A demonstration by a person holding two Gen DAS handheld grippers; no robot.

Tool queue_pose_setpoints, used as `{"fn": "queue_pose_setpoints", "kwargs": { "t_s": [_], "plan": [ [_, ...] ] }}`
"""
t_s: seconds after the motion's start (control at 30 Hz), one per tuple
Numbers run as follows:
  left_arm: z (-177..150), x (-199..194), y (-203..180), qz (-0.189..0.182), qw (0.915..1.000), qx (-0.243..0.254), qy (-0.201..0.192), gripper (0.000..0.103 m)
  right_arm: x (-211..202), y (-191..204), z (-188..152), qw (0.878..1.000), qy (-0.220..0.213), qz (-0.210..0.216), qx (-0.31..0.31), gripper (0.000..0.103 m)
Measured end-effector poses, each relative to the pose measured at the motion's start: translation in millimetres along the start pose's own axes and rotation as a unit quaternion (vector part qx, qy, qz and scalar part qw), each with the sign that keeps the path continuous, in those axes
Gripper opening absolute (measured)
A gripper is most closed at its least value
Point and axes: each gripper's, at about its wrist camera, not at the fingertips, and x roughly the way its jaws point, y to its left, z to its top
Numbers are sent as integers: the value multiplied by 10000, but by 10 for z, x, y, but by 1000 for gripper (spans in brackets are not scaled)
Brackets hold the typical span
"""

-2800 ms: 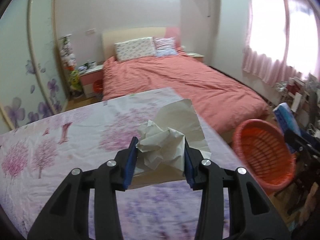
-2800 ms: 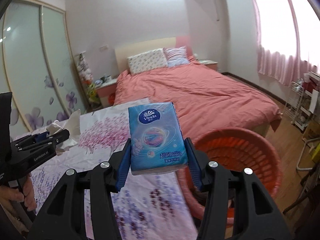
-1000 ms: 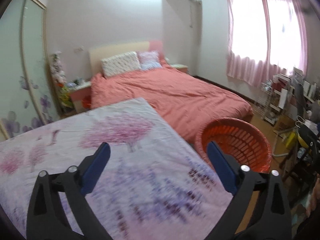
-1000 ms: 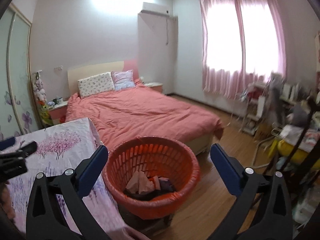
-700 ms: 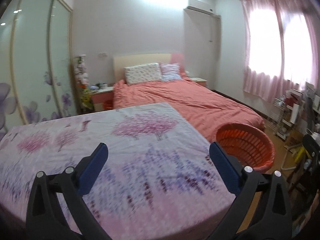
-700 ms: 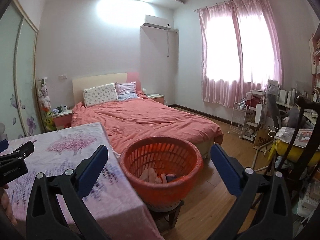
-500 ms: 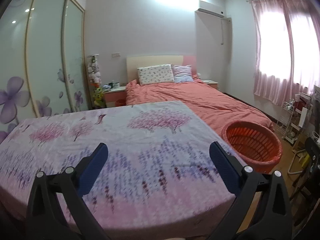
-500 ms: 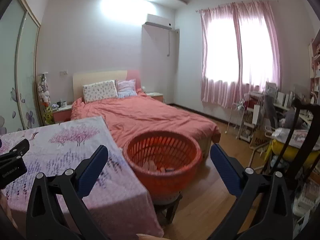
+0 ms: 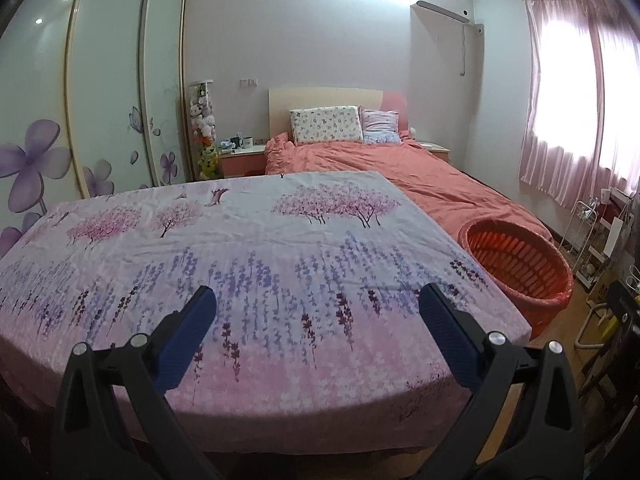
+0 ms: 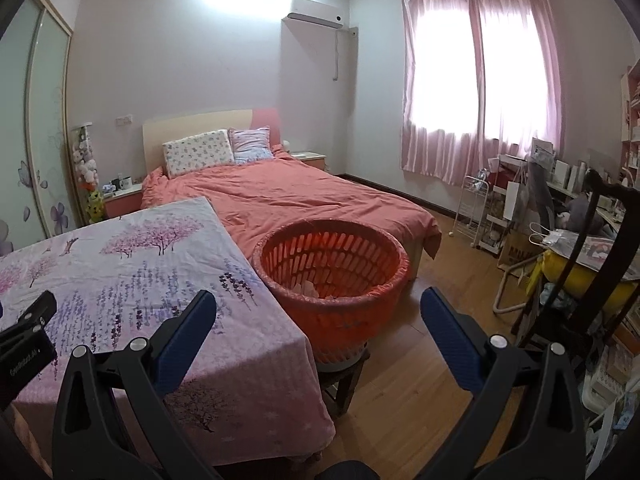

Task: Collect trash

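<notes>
An orange plastic basket [image 10: 332, 264] stands on a low stool just off the right edge of a table covered by a flowered pink and purple cloth [image 9: 256, 248]. Pale scraps [image 10: 308, 289] lie at its bottom. In the left wrist view the same basket [image 9: 516, 268] sits at the right. My left gripper [image 9: 318, 300] hovers open over the near end of the table, holding nothing. My right gripper [image 10: 318, 300] is open too, held back from the basket and empty. The left gripper's black body [image 10: 24, 344] pokes in at the left of the right wrist view.
A bed with a coral cover [image 10: 288, 192] lies behind the table and basket. Sliding wardrobe doors [image 9: 100, 92] line the left wall. A white wire rack [image 10: 476, 208], a cluttered desk and a black chair [image 10: 592, 264] crowd the right side. Wooden floor [image 10: 416, 364] shows beyond the basket.
Both grippers held items 2.8 s ago, crumpled paper in the left and a tissue pack in the right; both are now open and empty. Both have pulled back from the basket.
</notes>
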Motion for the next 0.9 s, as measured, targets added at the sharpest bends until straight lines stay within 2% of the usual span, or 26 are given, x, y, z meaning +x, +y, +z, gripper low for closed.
{"fn": "queue_pose_setpoints", "kwargs": {
  "t_s": [0.33,0.9],
  "plan": [
    [-72,48,-19,-40,9999,-29,147,99,28,21,-96,9998,207,-47,57,101],
    [-121,61,23,-13,9996,-152,249,99,41,67,-125,9995,317,10,20,101]
  ]
}}
